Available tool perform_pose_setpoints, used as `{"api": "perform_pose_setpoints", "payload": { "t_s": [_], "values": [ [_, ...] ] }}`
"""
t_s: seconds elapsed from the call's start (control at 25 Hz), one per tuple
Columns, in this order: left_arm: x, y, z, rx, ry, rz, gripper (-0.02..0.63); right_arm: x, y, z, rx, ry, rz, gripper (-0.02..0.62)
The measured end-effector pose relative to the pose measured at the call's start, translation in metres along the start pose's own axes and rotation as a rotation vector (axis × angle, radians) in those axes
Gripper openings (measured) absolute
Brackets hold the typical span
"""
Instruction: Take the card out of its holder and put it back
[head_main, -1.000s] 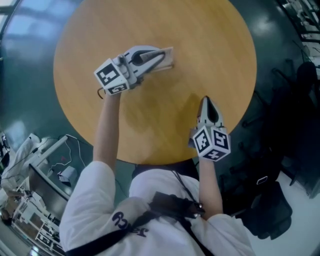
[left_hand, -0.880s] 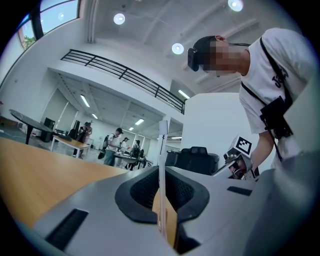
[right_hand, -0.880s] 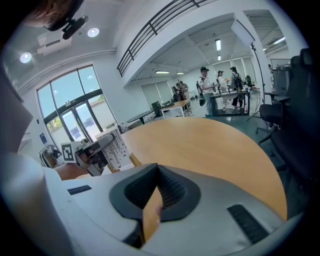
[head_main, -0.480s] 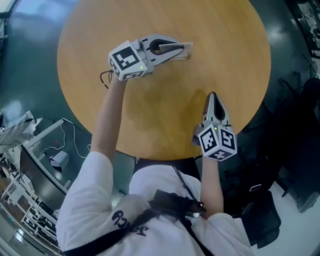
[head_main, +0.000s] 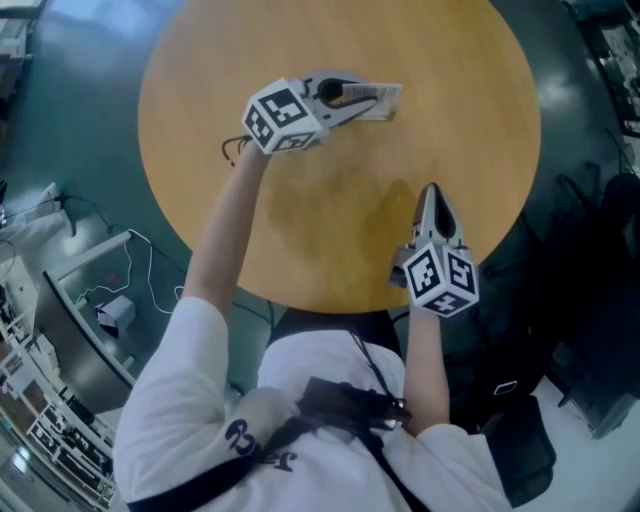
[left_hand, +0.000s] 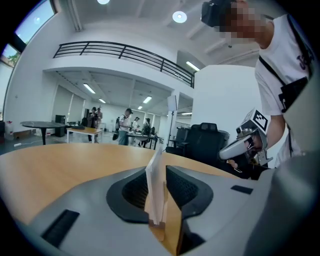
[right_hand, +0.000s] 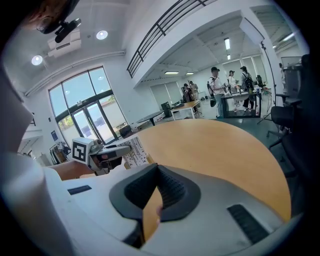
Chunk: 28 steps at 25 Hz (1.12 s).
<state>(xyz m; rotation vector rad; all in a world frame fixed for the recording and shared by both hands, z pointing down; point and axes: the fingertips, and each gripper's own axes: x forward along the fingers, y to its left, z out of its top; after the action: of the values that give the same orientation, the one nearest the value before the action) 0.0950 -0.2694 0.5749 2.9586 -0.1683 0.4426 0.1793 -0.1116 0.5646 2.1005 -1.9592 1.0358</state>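
A white printed card (head_main: 380, 98) stands on the far part of the round wooden table (head_main: 470, 90). My left gripper (head_main: 368, 100) reaches to it from the left. In the left gripper view the card (left_hand: 156, 185) stands upright in a small wooden holder (left_hand: 159, 231), edge-on between the jaws. The left gripper (left_hand: 159, 200) is opening its jaws, and a slim gap shows beside the card. My right gripper (head_main: 431, 193) rests near the table's front right edge, shut and holding nothing. In the right gripper view the card (right_hand: 131, 149) and the left gripper (right_hand: 107, 152) show across the table from the right gripper (right_hand: 156, 197).
Black office chairs (head_main: 590, 220) stand on the dark floor to the right of the table. A metal trolley with cables (head_main: 95, 290) is at the lower left. People (left_hand: 125, 125) stand around desks far off in the hall.
The left gripper has moved a little to the right with the card between its jaws, and its jaws have begun to part. The right gripper has stayed in place.
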Motion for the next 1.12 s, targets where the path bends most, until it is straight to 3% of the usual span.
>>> {"api": "perform_pose_setpoints", "payload": {
  "t_s": [0.2, 0.36, 0.8, 1.12],
  "values": [
    [-0.019, 0.014, -0.003, -0.026, 0.038, 0.128, 0.212, -0.014, -0.001, -0.004, -0.013, -0.031, -0.014, 0.017],
    [-0.049, 0.02, -0.001, -0.07, 0.021, 0.26, 0.272, -0.03, -0.01, -0.009, -0.013, -0.064, -0.036, 0.017],
    [-0.147, -0.03, 0.014, -0.172, -0.081, 0.623, 0.282, -0.067, 0.033, -0.009, -0.085, -0.164, 0.02, 0.017],
    [-0.22, -0.095, 0.067, -0.269, -0.292, 0.858, 0.281, -0.126, 0.092, 0.016, -0.121, -0.262, 0.098, 0.017]
  ]
}}
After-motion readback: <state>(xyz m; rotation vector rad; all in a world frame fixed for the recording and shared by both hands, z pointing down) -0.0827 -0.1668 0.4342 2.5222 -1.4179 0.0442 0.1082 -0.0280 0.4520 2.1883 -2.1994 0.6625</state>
